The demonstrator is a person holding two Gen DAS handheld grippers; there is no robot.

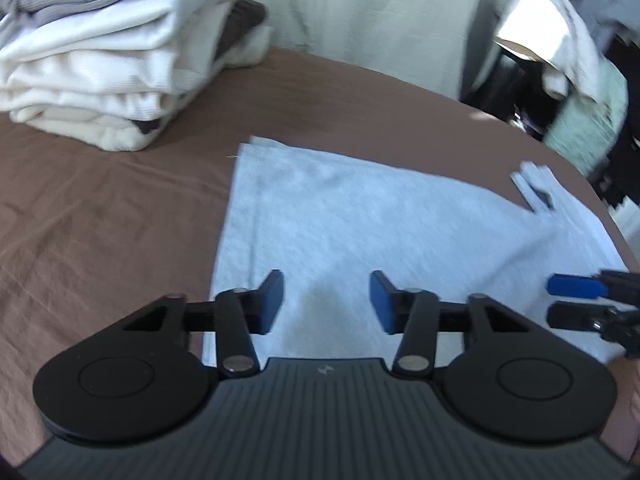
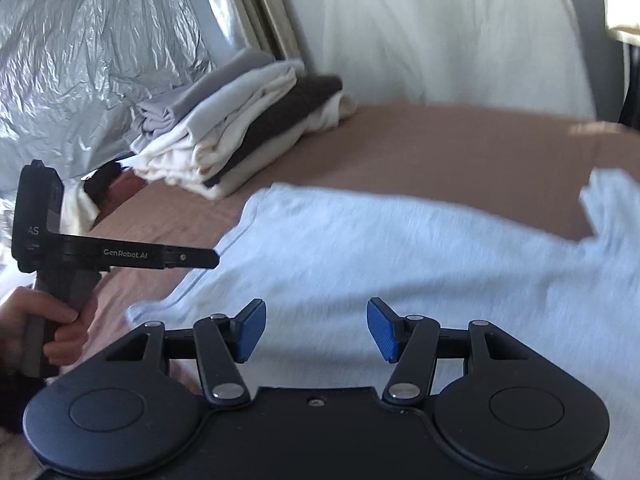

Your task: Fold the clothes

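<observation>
A pale blue-white garment (image 1: pixel 360 224) lies spread flat on the brown bed cover (image 1: pixel 100 208); it also fills the right wrist view (image 2: pixel 400 264). My left gripper (image 1: pixel 326 302) is open and empty, hovering over the garment's near edge. My right gripper (image 2: pixel 316 330) is open and empty over the garment's near part. The right gripper's blue fingers (image 1: pixel 576 286) show at the right edge of the left wrist view, a gap between them. The left gripper's body (image 2: pixel 120 258) shows side-on at the left of the right wrist view, held by a hand (image 2: pixel 52 332).
A stack of folded white, grey and dark clothes (image 1: pixel 108 64) sits on the bed cover at the far left; it shows in the right wrist view (image 2: pixel 236 128) too. A silvery plastic sheet (image 2: pixel 88 56) hangs behind it. A person in pale clothing (image 2: pixel 448 32) stands beyond the bed.
</observation>
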